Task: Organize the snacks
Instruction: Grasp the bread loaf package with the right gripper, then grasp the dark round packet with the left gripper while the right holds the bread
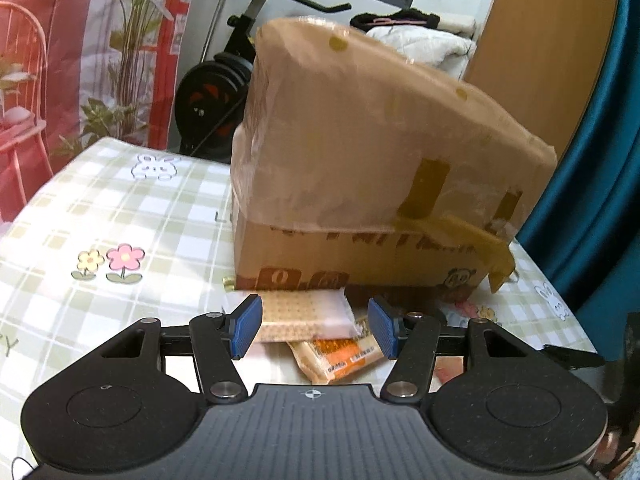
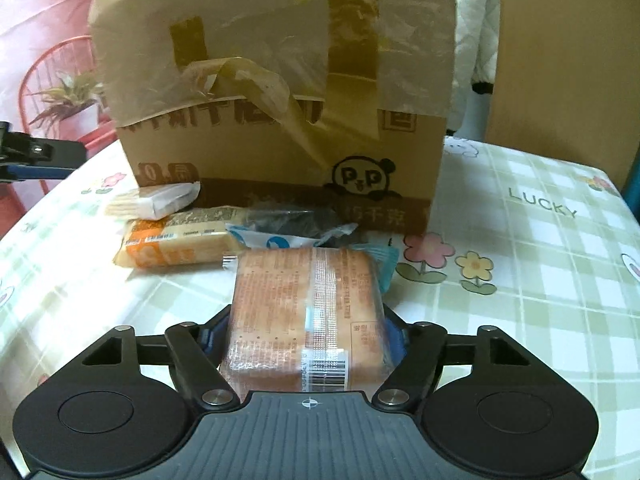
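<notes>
A taped cardboard box (image 1: 360, 152) stands on the checked tablecloth; it also shows in the right wrist view (image 2: 280, 92). Snack packs lie in front of it. My left gripper (image 1: 316, 328) is open, its blue pads either side of a white cracker pack (image 1: 304, 316), above an orange cracker pack (image 1: 340, 356). My right gripper (image 2: 306, 338) is shut on an orange biscuit pack (image 2: 304, 312), held above the table. Beyond it lie the white cracker pack (image 2: 156, 200), the orange pack (image 2: 176, 244), a dark pack (image 2: 292, 220) and a blue-white wrapper (image 2: 276, 240).
The table (image 1: 120, 216) has a green checked cloth with flowers and rabbits. An exercise bike (image 1: 216, 88) and a plant (image 1: 132, 40) stand behind it. A pink chair (image 1: 20, 120) is at the left. The left gripper's tip (image 2: 36, 156) shows in the right wrist view.
</notes>
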